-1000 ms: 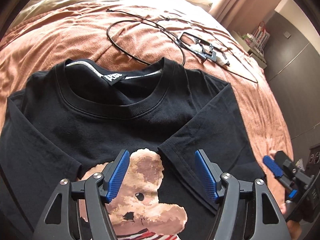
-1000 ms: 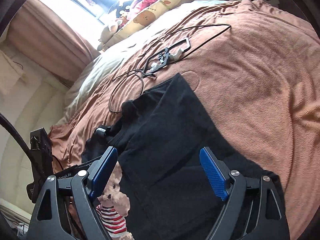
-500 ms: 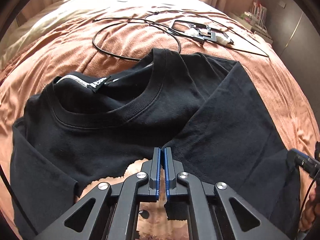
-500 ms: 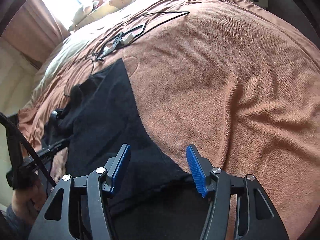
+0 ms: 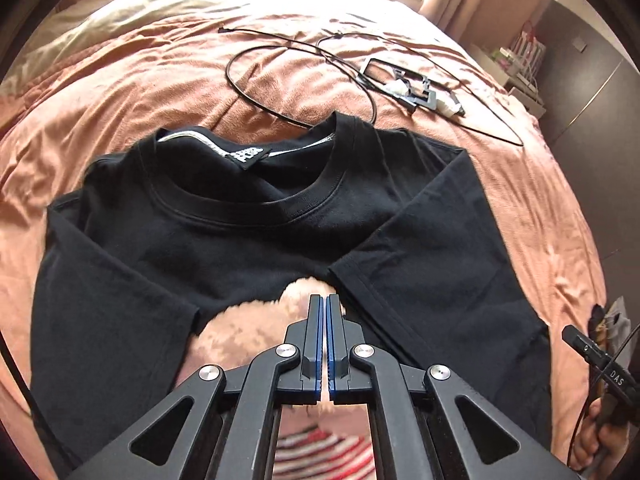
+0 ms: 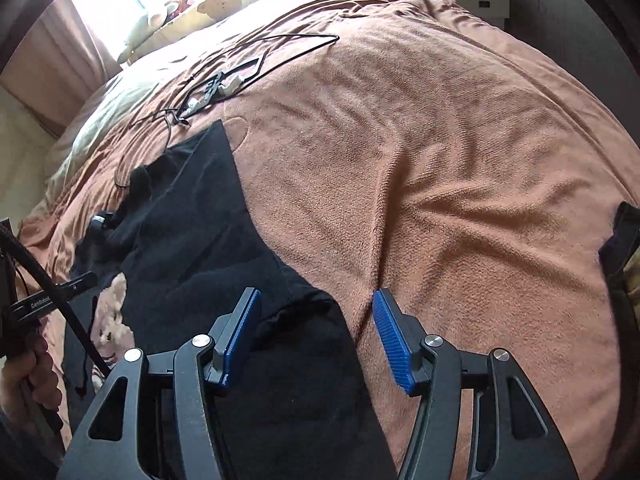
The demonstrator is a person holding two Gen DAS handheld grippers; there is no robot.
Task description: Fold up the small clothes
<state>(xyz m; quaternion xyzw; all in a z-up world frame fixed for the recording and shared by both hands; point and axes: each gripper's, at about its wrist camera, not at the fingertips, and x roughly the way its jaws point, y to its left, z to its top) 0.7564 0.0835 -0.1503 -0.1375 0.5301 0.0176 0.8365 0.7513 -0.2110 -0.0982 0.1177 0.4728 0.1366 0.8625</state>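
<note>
Nearest, left claw (image 5: 324, 304): blue ribbed pads pressed together with only a hairline slit between them, nothing seen pinched; tips sit over the top of the tan bear print (image 5: 256, 320), whether touching the cloth cannot be told.

Right claw (image 6: 316, 320): blue pads set wide apart, holding nothing; it stands over the right edge of the garment, left pad above black cloth, right pad above bare blanket.

Black cotton T-shirt with a ribbed round collar (image 5: 224, 236): lies flat, front up, on the bed, about mid-blanket. Long axis runs away from the left wrist camera, collar at the far end, hem toward the claws. White-lettered neck label (image 5: 249, 156) shows inside the collar. Right sleeve (image 5: 420, 264) is folded inward across the chest, its hemmed cuff reaching the bear print; left sleeve lies out at the side.

Terracotta fleece blanket (image 6: 440, 152): rumpled, covers the bed.

Beyond the collar: thin black cable (image 5: 280, 64) in loose loops, beside a small black frame gadget (image 5: 412, 86).

Farthest: cream bear-print pillow (image 6: 224, 2) at the head of the bed.
</note>
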